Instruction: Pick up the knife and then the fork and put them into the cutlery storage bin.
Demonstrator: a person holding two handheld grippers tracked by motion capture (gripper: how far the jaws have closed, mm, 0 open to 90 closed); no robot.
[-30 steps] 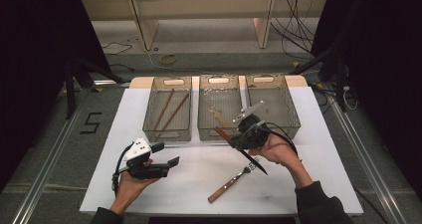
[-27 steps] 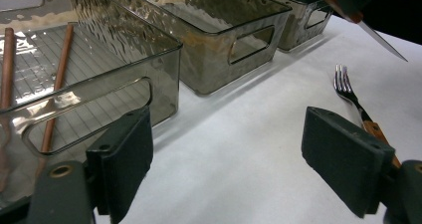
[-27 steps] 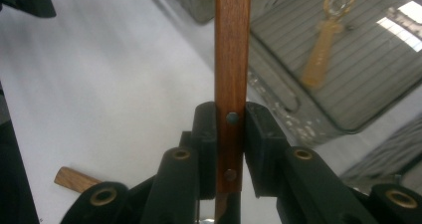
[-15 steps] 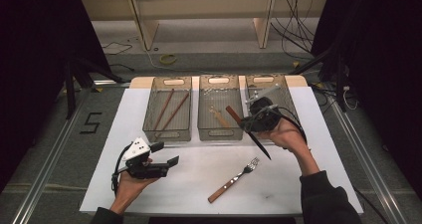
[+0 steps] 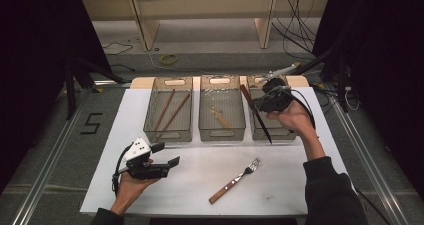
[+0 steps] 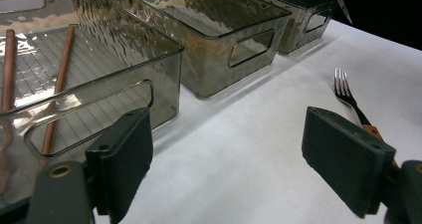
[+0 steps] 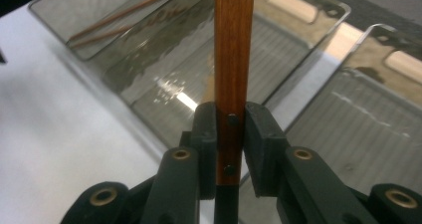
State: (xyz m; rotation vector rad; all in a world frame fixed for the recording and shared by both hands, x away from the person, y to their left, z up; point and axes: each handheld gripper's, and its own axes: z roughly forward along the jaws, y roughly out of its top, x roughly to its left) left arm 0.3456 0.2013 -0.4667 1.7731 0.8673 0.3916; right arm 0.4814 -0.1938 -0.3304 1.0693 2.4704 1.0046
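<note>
Pinching a wooden-handled knife (image 7: 230, 59), the right gripper (image 7: 230, 134) hangs over the bins (image 5: 272, 131); left gripper (image 6: 226, 164) spread.

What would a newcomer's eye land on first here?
The right gripper, raised over the right-hand clear plastic bin, is shut on a wooden-handled knife. A wooden-handled metal fork lies alone on the white table. The left gripper rests open near the front edge.

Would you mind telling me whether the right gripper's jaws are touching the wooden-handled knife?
Touching. The right gripper view shows the right gripper with both pads pressed on the riveted wooden-handled knife.
</note>
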